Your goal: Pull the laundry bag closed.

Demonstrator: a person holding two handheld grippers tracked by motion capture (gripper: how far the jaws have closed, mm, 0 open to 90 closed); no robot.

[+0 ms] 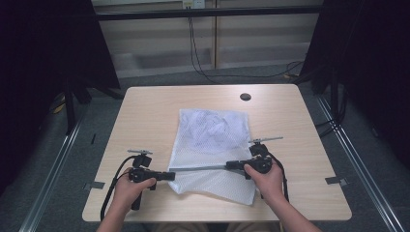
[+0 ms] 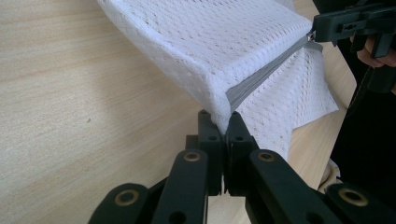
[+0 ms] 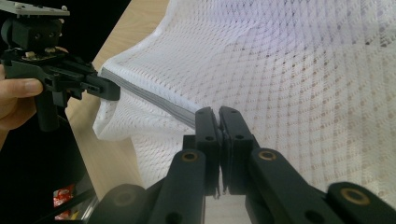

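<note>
White mesh laundry bag (image 1: 212, 145) lies mid-table (image 1: 145, 111), its near part lifted. Left gripper (image 1: 170, 175) is clamped on the bag's grey zipper (image 1: 198, 168) at the left end; right gripper (image 1: 229, 166) is clamped on the zipper's right end, drawing it taut.

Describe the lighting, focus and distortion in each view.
High view: even light on the pale wooden table, dark surroundings, slightly soft. Left gripper view: sharp white mesh laundry bag, wide-angle stretch. Right gripper view: mesh bright, left edge in deep shadow.
</note>
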